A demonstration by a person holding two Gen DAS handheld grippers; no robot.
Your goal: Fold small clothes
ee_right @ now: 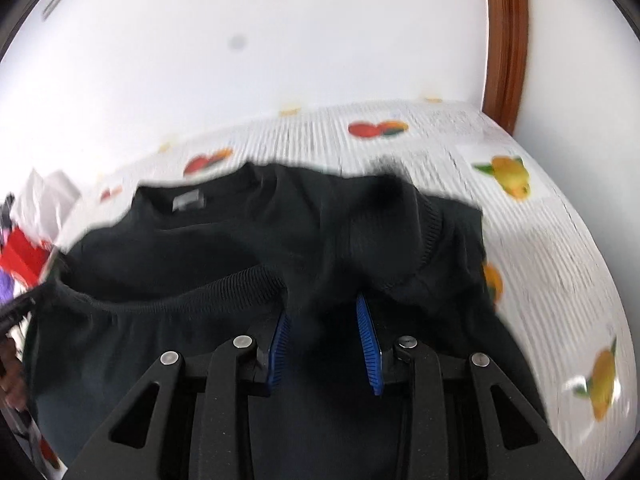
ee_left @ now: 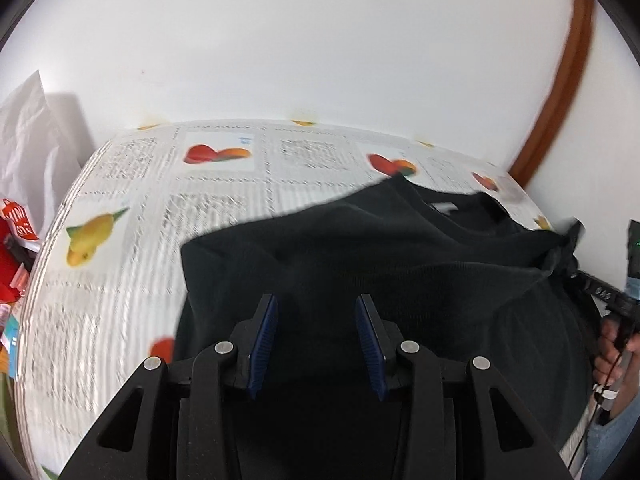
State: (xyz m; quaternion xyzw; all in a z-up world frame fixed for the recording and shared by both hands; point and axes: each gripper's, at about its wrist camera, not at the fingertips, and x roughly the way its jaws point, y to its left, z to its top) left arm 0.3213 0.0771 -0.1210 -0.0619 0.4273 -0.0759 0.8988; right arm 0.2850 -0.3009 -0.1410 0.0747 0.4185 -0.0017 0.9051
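Lying rumpled on fruit-print tablecloth [ee_left: 120,280], black knit top [ee_left: 360,248]; left claw [ee_left: 316,336] spread, right claw [ee_right: 324,340] unclear.

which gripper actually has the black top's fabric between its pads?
The right gripper: the black top bunches between its blue pads. The left gripper is open, with nothing pinched.

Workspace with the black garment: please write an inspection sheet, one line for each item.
Surface: table under a fruit-print cloth.
Job's things: black sweatshirt, bunched, collar label up; hem lifted.
Clutter: red packaging and white paper at the table's left edge.
Grippers: left gripper open over the fabric; right gripper with fabric between its fingers, closure unclear.
Cables: thin cable by the person's hand.
Surroundings: white wall, brown wooden frame.
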